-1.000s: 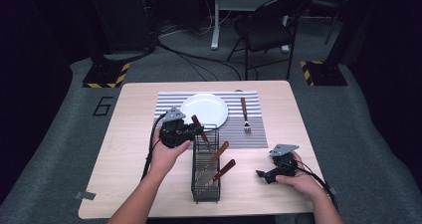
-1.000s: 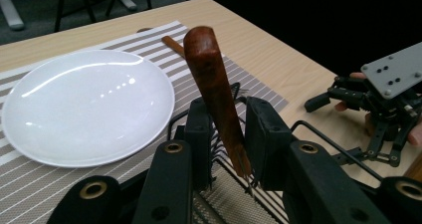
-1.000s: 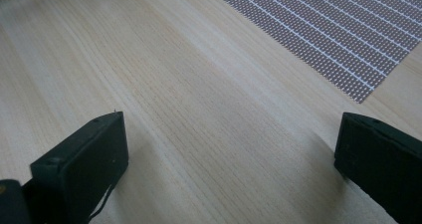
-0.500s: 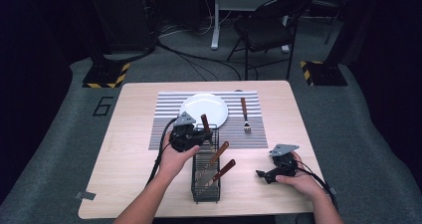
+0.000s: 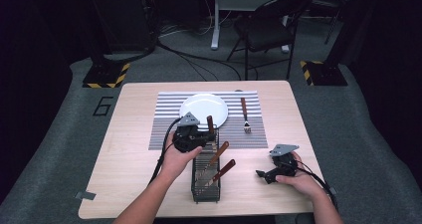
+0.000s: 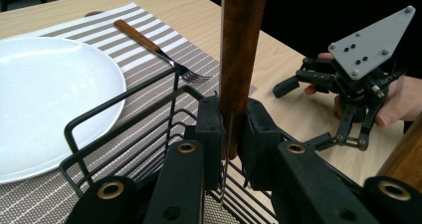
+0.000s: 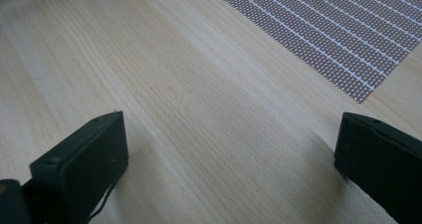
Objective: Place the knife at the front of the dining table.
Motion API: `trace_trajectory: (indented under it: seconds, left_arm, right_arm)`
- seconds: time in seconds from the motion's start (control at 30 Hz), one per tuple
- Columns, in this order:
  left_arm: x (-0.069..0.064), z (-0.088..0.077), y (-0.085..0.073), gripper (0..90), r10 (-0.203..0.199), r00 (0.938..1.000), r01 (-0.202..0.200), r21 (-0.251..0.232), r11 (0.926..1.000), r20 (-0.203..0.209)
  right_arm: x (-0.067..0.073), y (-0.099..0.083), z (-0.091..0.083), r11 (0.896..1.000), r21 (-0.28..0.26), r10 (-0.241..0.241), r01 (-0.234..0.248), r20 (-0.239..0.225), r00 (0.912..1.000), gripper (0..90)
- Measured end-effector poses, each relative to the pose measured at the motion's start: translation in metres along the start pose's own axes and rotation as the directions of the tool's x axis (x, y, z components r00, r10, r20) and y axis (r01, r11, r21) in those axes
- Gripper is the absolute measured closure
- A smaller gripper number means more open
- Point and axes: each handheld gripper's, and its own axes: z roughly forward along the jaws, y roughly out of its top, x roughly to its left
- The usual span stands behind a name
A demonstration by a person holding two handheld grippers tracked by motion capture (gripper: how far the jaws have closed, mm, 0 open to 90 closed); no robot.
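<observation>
My left gripper (image 5: 200, 134) (image 6: 231, 115) is shut on the lower part of a brown wooden utensil handle (image 5: 210, 124) (image 6: 242, 40). The handle stands upright at the far end of a black wire caddy (image 5: 204, 186) (image 6: 124, 112). The jaws have just been closing on this handle and now press it from both sides. Two more wooden-handled utensils (image 5: 219, 154) lean in the caddy nearer me. My right gripper (image 5: 265, 175) (image 7: 229, 154) (image 6: 299, 115) rests open on the bare tabletop at the right, nothing between its jaws.
A white plate (image 5: 201, 106) (image 6: 45, 94) lies on a striped placemat (image 5: 164, 124) (image 7: 338, 40) just beyond the caddy. A wooden-handled fork (image 5: 244, 114) (image 6: 149, 45) lies on the mat to the plate's right. A chair and cables stand beyond the table.
My left gripper moved right, from beside the caddy to over its far end, and closed on the upright handle. The right hand kept still.
</observation>
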Motion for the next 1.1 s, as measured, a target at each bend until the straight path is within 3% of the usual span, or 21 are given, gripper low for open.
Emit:
trace_trajectory:
  seconds: [0.4, 0.9, 1.1]
  left_arm:
    - [0.002, -0.010, 0.007, 80.3, 0.002, 0.9999, -0.002, -0.004, 1.0000, -0.011]
    - [0.005, -0.032, 0.027, 80.2, 0.002, 0.9997, -0.003, -0.016, 0.9999, -0.024]
    - [0.003, -0.040, 0.036, 80.2, 0.027, 0.9990, -0.027, -0.011, 0.9996, -0.037]
  right_arm:
    - [0.000, 0.000, 0.000, 1.000, 0.000, 0.000, 0.000, 0.000, 1.0000, 0.0]
    - [0.000, 0.000, 0.000, 1.000, 0.000, 0.000, 0.000, 0.000, 1.0000, 0.0]
    - [0.000, 0.000, 0.000, 1.000, 0.000, 0.000, 0.000, 0.000, 1.0000, 0.0]
